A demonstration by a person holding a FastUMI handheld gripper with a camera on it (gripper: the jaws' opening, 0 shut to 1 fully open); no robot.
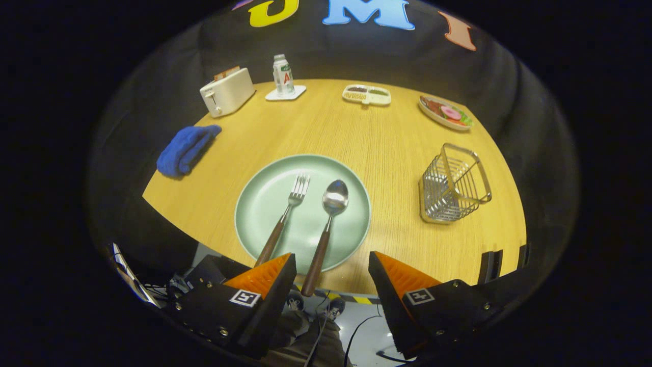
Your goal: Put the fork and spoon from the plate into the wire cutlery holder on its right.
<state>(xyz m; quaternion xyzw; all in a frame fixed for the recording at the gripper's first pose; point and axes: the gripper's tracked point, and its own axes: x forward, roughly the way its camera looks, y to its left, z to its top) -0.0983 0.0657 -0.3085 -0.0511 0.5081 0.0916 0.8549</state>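
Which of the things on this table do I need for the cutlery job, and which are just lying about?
Needed: fork and spoon on the green plate; wire cutlery holder to its right; gripper, open, spoon handle between its fingers.

Lying about: toaster, bottle on a coaster, blue cloth, divided dish, plate of food.

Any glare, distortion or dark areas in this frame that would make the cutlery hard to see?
Gripper view: fisheye bends the table edge into a curve; light falls off toward the booth wall. Spoon bowl shows a bright glint; fork and plate are sharp. The open tool hangs near the handle ends, touching nothing.
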